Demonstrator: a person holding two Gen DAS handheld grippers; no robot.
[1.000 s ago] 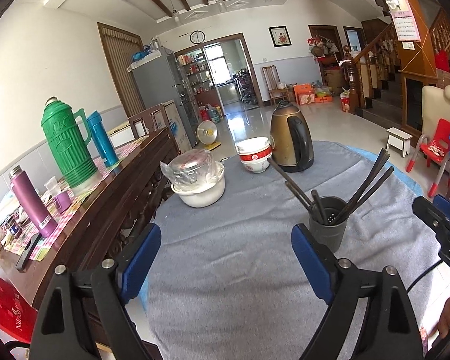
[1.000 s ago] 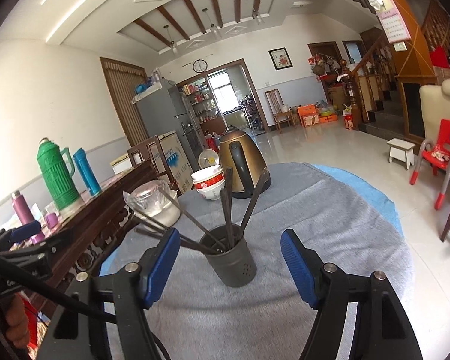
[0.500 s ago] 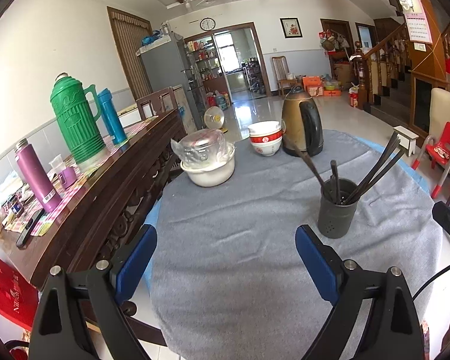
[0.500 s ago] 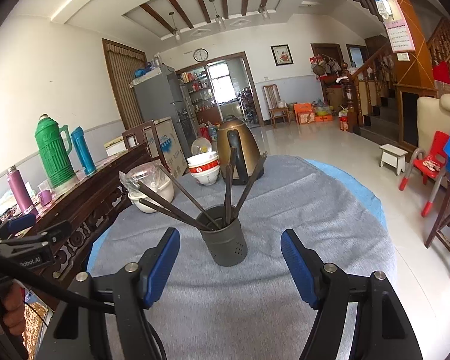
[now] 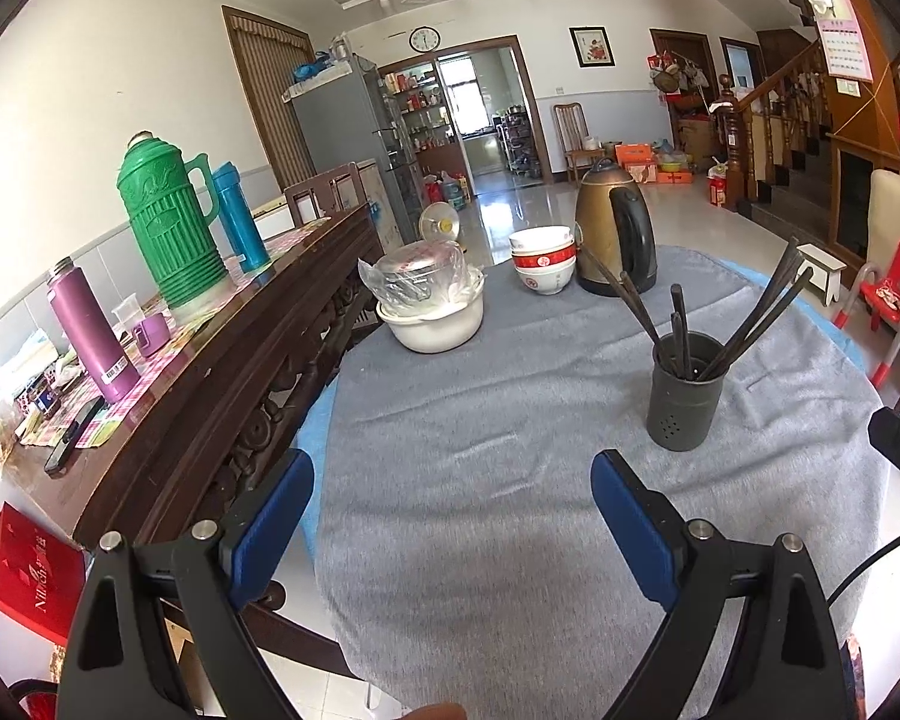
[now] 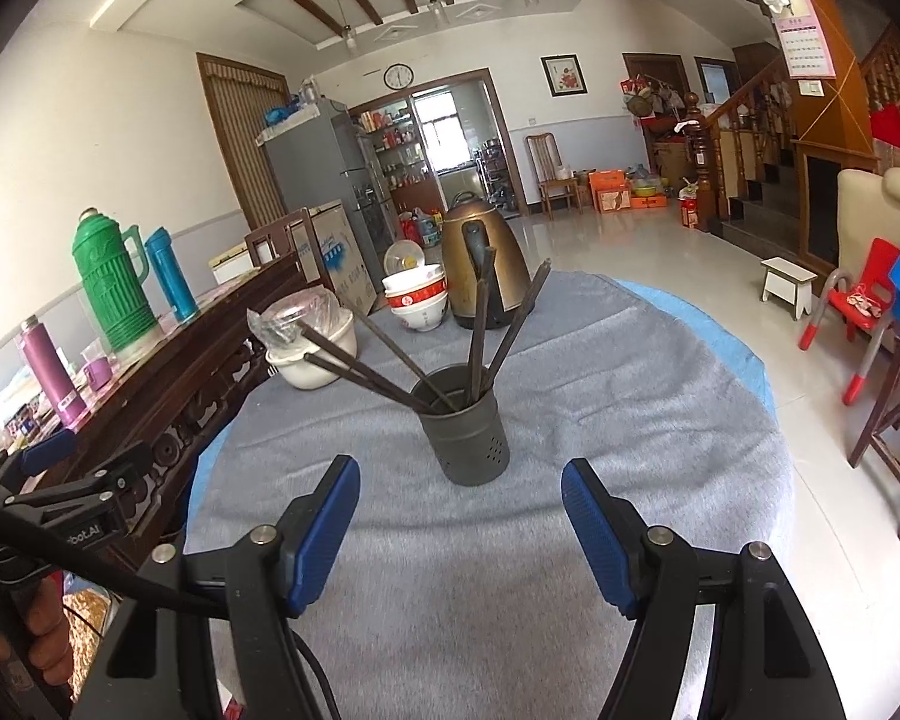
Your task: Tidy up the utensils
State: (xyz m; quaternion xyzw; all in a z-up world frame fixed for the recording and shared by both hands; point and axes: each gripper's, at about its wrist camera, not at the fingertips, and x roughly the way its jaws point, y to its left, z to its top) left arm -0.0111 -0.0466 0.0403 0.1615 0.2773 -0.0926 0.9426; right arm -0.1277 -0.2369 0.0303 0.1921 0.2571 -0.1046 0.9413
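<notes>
Home: fridge, staircase, thermoses

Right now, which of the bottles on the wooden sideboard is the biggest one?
The green thermos jug with the handle. It stands taller and wider than the slim blue flask beside it and the purple flask nearer the camera.

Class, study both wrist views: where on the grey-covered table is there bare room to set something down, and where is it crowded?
Free: the grey cloth between the utensil holder and both open grippers, left gripper and right gripper; also the stretch right of the holder toward the table edge. Crowded: the far side, where white pot, stacked bowls and kettle cluster.
</notes>
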